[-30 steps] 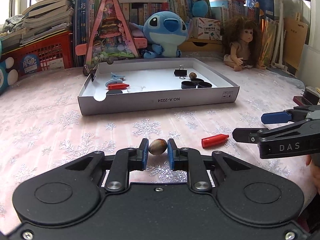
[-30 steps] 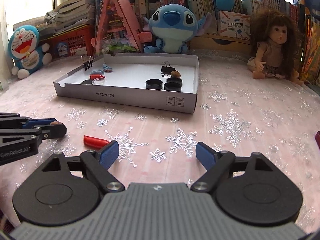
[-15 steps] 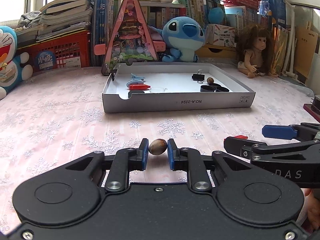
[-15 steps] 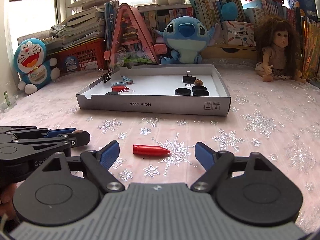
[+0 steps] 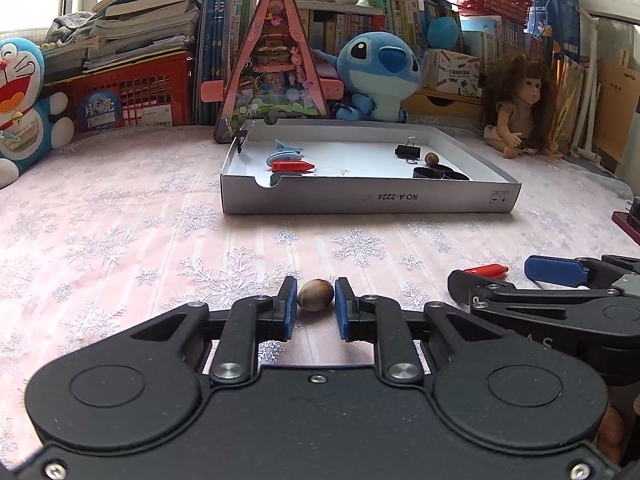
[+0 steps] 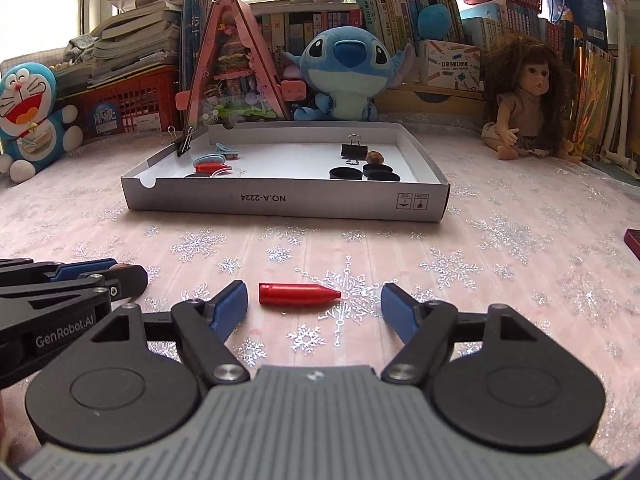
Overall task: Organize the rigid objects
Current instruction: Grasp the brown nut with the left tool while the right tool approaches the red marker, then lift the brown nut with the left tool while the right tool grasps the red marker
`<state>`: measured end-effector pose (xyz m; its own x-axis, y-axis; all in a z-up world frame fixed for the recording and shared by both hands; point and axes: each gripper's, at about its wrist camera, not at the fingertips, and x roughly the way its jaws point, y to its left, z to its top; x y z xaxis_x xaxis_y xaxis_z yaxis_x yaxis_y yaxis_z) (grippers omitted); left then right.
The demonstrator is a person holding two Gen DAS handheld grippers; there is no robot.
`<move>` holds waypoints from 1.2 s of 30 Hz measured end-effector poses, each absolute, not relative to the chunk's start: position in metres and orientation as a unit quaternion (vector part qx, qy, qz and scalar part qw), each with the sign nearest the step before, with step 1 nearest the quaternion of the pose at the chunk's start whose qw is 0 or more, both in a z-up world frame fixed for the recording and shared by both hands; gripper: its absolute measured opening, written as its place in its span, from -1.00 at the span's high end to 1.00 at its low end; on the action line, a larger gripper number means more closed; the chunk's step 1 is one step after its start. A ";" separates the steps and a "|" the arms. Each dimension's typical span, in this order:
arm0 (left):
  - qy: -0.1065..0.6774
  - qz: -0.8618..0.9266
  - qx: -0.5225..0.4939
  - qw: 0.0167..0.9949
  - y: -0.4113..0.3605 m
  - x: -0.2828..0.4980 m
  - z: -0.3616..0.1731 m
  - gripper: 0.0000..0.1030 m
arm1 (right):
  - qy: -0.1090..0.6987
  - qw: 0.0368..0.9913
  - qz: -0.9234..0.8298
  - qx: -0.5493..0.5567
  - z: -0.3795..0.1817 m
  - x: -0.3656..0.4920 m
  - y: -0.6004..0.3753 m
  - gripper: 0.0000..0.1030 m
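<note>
My left gripper (image 5: 316,302) is shut on a small brown nut (image 5: 315,295), held just above the pink snowflake cloth. My right gripper (image 6: 314,306) has its jaws closing around a red bullet-shaped piece (image 6: 298,294) that lies on the cloth between the blue pads (image 6: 230,308); the pads stand clear of it. The same red piece (image 5: 486,270) shows in the left wrist view between the right gripper's fingers. Beyond stands the shallow white box (image 6: 286,202), holding another red piece (image 6: 212,168), a nut (image 6: 375,157), black caps (image 6: 346,173) and a binder clip (image 6: 354,150).
Behind the box stand a pink triangular toy house (image 6: 232,76), a blue plush (image 6: 346,74), a doll (image 6: 524,108) and a Doraemon plush (image 6: 28,108). A binder clip (image 6: 182,144) grips the box's left wall. A dark red object (image 6: 632,240) sits at the right edge.
The right gripper has swung left until the red piece lies between its fingers, and its jaws have narrowed. The left gripper, still holding the nut, shifted slightly so the box appears further right.
</note>
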<state>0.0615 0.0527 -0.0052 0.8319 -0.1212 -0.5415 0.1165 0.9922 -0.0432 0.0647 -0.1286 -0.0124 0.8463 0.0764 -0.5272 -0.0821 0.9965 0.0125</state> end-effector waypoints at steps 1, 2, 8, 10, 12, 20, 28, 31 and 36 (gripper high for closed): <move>0.283 -0.062 -0.003 0.957 0.052 0.061 -0.006 0.63 | 0.274 0.961 0.042 -0.006 -0.013 0.065 -0.128 -0.59; 0.282 -0.062 -0.002 0.957 0.052 0.060 -0.006 0.63 | 0.275 0.961 0.042 -0.006 -0.013 0.065 -0.128 -0.59; 0.278 -0.065 0.005 0.958 0.048 0.059 -0.007 0.63 | 0.272 0.961 0.041 -0.006 -0.013 0.065 -0.128 -0.55; 0.278 -0.065 0.005 0.958 0.048 0.058 -0.008 0.63 | 0.271 0.962 0.043 -0.008 -0.013 0.064 -0.128 -0.52; 0.277 -0.065 0.007 0.959 0.047 0.058 -0.008 0.63 | 0.270 0.962 0.044 -0.009 -0.014 0.064 -0.127 -0.41; 0.274 -0.068 0.009 0.959 0.045 0.058 -0.009 0.63 | 0.265 0.963 0.052 -0.020 -0.013 0.062 -0.124 -0.19; 0.274 -0.068 0.007 0.959 0.045 0.058 -0.010 0.63 | 0.265 0.962 0.054 -0.023 -0.012 0.062 -0.123 0.04; 0.273 -0.067 0.006 0.960 0.045 0.058 -0.009 0.63 | 0.266 0.962 0.056 -0.021 -0.012 0.062 -0.124 0.04; 0.271 -0.062 0.015 0.960 0.044 0.057 -0.007 0.64 | 0.266 0.962 0.058 -0.018 -0.011 0.062 -0.127 0.05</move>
<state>0.0572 0.0442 -0.0075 0.8453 -0.1110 -0.5226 0.1269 0.9919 -0.0055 0.0624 -0.1267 -0.0107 0.8523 0.1017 -0.5130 -0.1207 0.9927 -0.0038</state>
